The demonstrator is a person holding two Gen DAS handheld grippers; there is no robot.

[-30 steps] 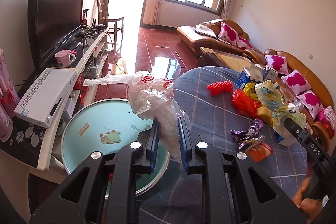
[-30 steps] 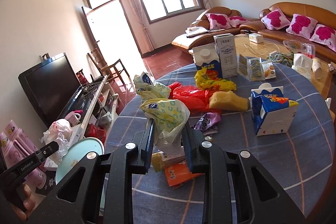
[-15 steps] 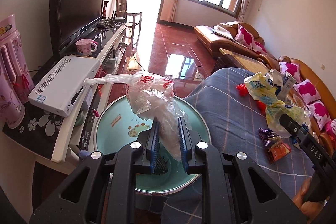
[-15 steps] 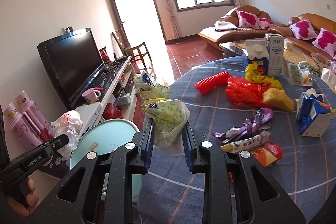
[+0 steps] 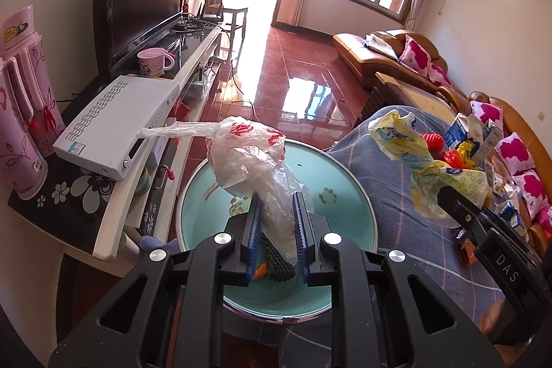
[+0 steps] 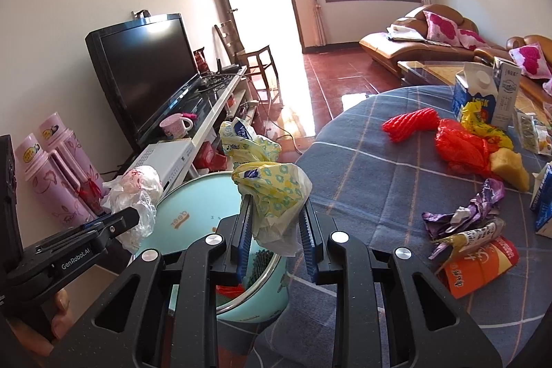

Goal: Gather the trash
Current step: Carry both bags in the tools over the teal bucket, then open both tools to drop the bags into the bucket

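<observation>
Both carried pieces have swung from the tabletop (image 6: 362, 168) to above the round turquoise basin (image 5: 345, 195): left tool (image 5: 276, 223) clamps the crumpled clear plastic bag (image 5: 248, 161), right tool (image 6: 276, 223) the yellow patterned wrapper (image 6: 272, 188). Dropping seems next.

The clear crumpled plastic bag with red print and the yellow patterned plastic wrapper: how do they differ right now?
The clear crumpled plastic bag with red print is see-through; the yellow patterned plastic wrapper is opaque, with blue labels. The bag sits pinched in the left claw, the wrapper in the right claw. The bag trails a long twisted handle sideways; the wrapper bunches upward. Both hang over the mint-green round bin.
</observation>
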